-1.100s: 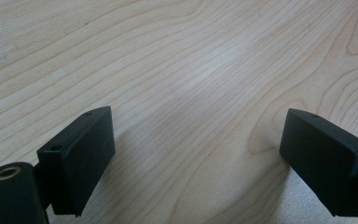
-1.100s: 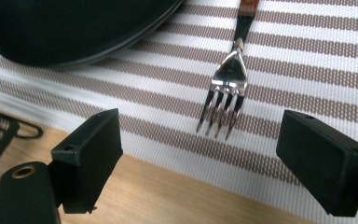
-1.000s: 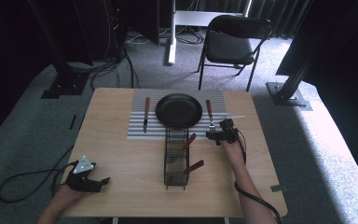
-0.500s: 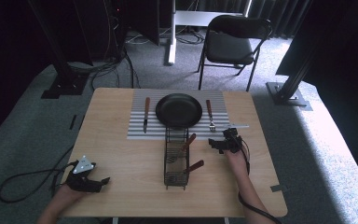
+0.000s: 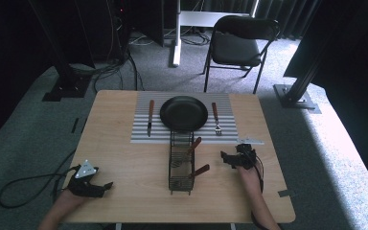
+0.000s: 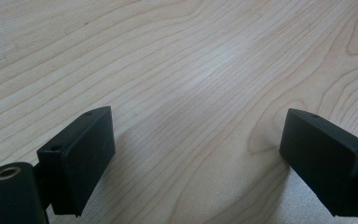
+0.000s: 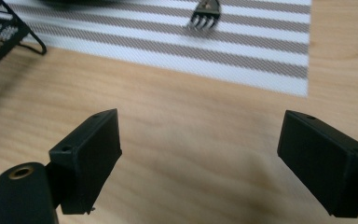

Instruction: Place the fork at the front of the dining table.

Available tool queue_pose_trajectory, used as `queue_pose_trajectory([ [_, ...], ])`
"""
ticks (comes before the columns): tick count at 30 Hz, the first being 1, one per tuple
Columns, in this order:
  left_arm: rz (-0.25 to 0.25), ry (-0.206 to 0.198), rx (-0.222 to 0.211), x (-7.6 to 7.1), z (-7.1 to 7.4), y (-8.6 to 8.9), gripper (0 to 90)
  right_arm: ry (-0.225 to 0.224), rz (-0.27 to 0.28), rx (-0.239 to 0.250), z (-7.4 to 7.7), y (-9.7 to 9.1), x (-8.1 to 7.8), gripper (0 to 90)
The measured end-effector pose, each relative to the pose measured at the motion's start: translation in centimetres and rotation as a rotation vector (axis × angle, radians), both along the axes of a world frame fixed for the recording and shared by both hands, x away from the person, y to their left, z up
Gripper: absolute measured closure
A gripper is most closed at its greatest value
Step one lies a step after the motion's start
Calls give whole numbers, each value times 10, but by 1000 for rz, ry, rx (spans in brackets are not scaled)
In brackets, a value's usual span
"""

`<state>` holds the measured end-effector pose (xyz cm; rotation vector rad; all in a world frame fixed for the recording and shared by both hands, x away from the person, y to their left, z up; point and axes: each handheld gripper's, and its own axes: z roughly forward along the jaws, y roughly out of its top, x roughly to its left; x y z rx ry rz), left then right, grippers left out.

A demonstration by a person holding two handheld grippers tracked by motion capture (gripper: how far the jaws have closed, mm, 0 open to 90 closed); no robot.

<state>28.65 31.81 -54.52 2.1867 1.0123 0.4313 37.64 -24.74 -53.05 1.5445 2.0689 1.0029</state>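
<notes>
The right tool [image 5: 233, 159], jaws wide and empty, sits right of the rack [image 5: 181, 163], probably its nearest target.

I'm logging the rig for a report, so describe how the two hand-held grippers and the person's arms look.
Both hand-held grippers are black. The left hand-held gripper carries a grey three-cornered plate on top and trails a black cable off the table edge. The right hand-held gripper has a pale plate and a dark cable along the forearm. Up close, each has two blocky black jaws with small screw holes and a brass-ringed hole. No sleeves are visible.
</notes>
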Motion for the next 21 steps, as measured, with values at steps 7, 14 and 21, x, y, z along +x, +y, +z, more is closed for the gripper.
queue_pose_trajectory([
  [7, 0, 0, 0, 0, 0, 0, 101, -29, -19, -15, -3, -12, -20, 125],
  [14, 0, 0, 0, 0, 0, 0, 101, -62, -56, -49, -4, -21, -38, 124],
  [21, 0, 0, 0, 0, 0, 0, 100, -79, -120, -93, -8, -31, -57, 117],
])
